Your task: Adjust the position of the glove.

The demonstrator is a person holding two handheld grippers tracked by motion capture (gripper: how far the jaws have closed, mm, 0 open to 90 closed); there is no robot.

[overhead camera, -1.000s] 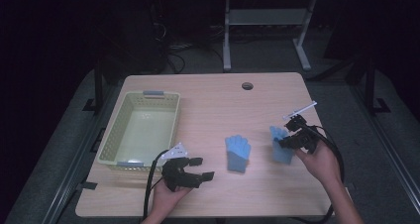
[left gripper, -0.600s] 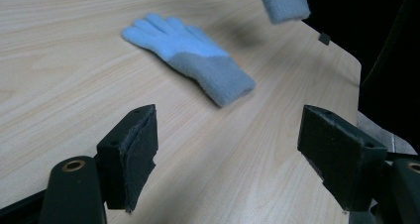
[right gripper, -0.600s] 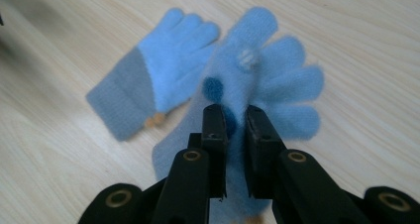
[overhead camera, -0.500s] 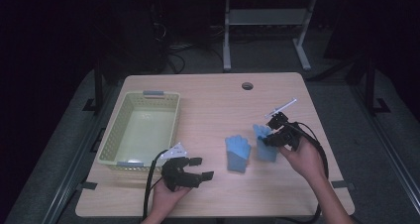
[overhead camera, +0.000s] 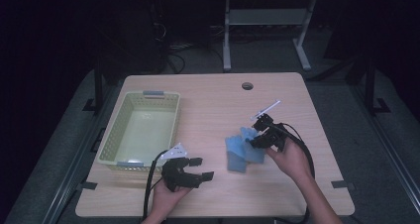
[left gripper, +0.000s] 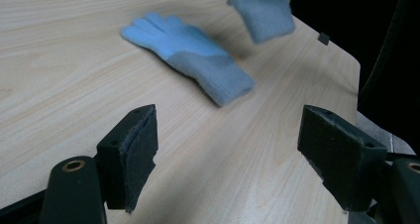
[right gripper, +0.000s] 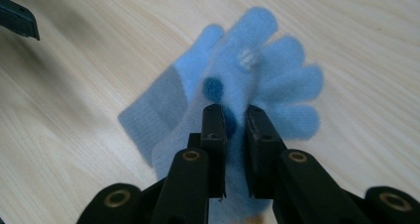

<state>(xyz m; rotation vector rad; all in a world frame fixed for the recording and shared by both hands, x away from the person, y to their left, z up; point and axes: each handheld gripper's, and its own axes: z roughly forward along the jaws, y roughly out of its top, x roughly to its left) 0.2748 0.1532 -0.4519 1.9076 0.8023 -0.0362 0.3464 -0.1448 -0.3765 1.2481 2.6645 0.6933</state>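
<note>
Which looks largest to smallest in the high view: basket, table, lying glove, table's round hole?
1. table
2. basket
3. lying glove, partly covered by the second glove that the right gripper holds over it
4. round hole

Two light blue knit gloves are in play. One glove (overhead camera: 236,154) lies flat on the table (overhead camera: 208,95), right of its middle and nearer the front edge than the far one, palm side down, fingers spread and its greyer cuff toward the front edge. The second glove (overhead camera: 250,145), fluffy with dark blue dots on it, is pinched up off the wood just right of the first, overlapping it.
</note>
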